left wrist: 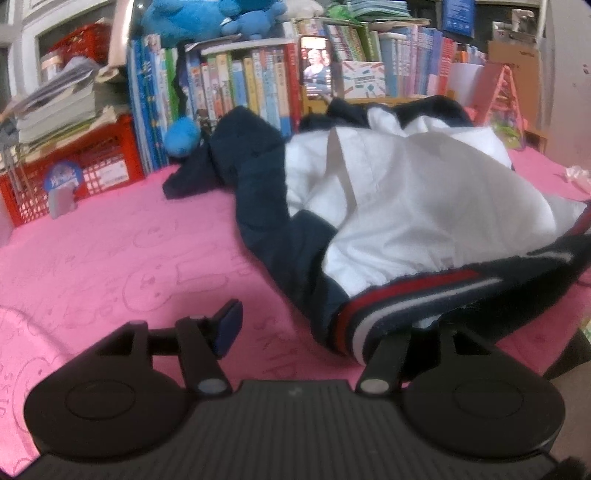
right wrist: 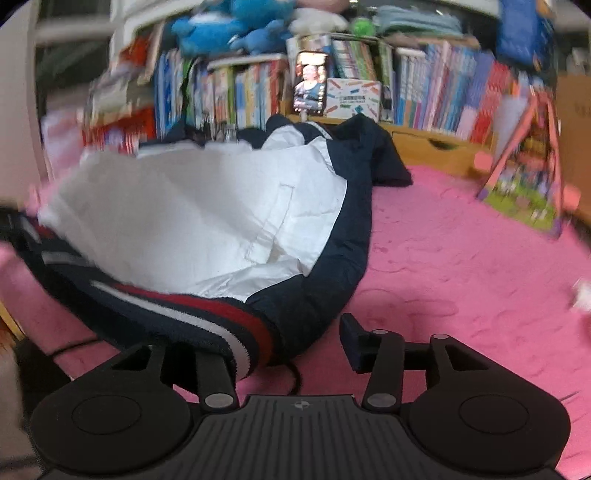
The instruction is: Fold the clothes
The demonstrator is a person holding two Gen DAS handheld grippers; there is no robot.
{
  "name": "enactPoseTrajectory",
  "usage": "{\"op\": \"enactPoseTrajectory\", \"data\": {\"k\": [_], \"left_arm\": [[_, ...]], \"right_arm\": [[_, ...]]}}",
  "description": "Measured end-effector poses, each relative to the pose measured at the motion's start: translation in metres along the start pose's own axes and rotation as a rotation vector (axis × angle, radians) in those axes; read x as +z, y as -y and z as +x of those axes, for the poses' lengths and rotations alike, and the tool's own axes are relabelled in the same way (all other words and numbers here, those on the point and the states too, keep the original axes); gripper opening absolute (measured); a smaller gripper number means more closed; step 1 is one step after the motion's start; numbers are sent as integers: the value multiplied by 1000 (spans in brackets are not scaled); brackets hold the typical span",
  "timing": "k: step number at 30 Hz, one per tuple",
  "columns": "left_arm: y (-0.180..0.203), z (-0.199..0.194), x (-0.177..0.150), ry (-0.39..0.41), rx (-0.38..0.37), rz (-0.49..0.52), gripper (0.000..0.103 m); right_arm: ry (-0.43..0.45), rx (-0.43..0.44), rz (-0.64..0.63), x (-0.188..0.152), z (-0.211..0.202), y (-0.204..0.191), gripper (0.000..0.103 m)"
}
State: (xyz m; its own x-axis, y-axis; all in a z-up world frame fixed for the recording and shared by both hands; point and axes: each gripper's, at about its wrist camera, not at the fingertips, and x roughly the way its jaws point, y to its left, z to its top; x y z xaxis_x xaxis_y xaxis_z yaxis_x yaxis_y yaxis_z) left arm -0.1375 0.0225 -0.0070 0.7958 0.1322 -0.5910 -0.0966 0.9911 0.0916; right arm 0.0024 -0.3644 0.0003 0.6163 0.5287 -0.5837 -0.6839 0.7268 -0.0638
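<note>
Both tongs, left (left wrist: 321, 325) and right (right wrist: 291, 339), gape beside the ribbed striped hem of a navy jacket (left wrist: 388, 206), white lining up, on fuzzy pink cloth (left wrist: 129, 258).

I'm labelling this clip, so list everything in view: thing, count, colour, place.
jacket: one, navy with white lining and red-white striped hem, spread on the blanket
blanket: one, pink, under the jacket
books: many, mixed colours, standing in a row behind
phone: one, lit screen, propped among the books
plush toys: blue, number unclear, atop the books
crate: one, red, far left
left tongs: black, open, striped hem between the fingers
right tongs: black, open, hem over the left finger
</note>
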Motion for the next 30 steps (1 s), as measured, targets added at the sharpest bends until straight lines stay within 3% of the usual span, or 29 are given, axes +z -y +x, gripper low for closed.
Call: {"op": "enactPoseTrajectory", "data": {"k": [2,5,7,9,12,15,18,20,23,26,28,30], "left_arm": [[5,-1,0,-7,6,30,60],[12,0,-8,-28,-11,55,59],[14,-5,-13,-28,-27,55,59],[15,-11,-16,-23,-38,53,59],[13,-25,-17,-22,-91,52,60],[-2,-48,-19,-6,-238,13,66],[-21,-74,-18,61,-347,-65,70],[-32,-82,-10,123,-358,-146,73],[-33,-72,10,181,-301,-234,72],[-1,-35,28,161,-137,-136,55],[25,-8,28,109,-90,-72,53],[42,11,22,48,-100,-18,51]], "right_arm": [[-20,-59,-132,1,-6,-14,51],[-32,-104,-294,-2,-13,-32,64],[-47,-103,-322,-6,-13,-35,82],[-60,-96,-314,-12,-10,-33,93],[-59,-74,-253,-15,-11,-28,92],[-26,27,-185,-16,-31,-19,93],[-10,101,-112,-17,-50,-3,95],[-3,133,-63,-19,-61,8,95],[93,154,80,-9,-71,24,95],[222,190,225,11,-66,24,95],[274,198,246,27,-55,13,95],[301,211,229,45,-41,-3,95]]}}
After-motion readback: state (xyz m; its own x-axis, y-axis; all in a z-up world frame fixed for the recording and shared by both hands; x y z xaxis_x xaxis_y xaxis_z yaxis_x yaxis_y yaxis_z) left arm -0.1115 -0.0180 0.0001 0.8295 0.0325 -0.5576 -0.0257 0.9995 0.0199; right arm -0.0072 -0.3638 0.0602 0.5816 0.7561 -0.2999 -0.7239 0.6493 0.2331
